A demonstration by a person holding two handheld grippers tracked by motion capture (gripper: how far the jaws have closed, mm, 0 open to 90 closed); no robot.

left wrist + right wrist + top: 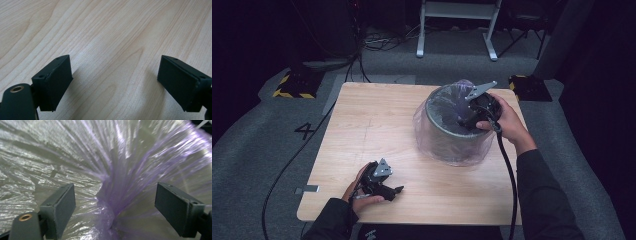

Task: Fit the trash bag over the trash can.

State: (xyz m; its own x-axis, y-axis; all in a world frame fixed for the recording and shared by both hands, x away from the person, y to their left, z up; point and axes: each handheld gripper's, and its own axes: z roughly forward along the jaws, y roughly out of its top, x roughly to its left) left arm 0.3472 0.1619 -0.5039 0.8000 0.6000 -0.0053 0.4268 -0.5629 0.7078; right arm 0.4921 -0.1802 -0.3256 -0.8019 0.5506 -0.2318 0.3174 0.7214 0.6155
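A round grey bin (451, 137) stands on the right half of the wooden table (377, 115), lined with a thin translucent purple bag (446, 106) that hangs over its rim. My right gripper (463, 121) reaches down into the bin's mouth from the right. In the right gripper view its jaws are wide apart, and a gathered pleat of the bag (117, 182) rises between the right gripper (115, 205) jaws without being pinched. My left gripper (397, 190) rests low near the table's front left, open (115, 77) over bare wood.
A small metal bracket (307, 189) sticks out at the table's front left edge. Black cables trail from both grippers. On the floor beyond are yellow-and-black striped blocks (292, 86) and a white frame's legs (457, 30).
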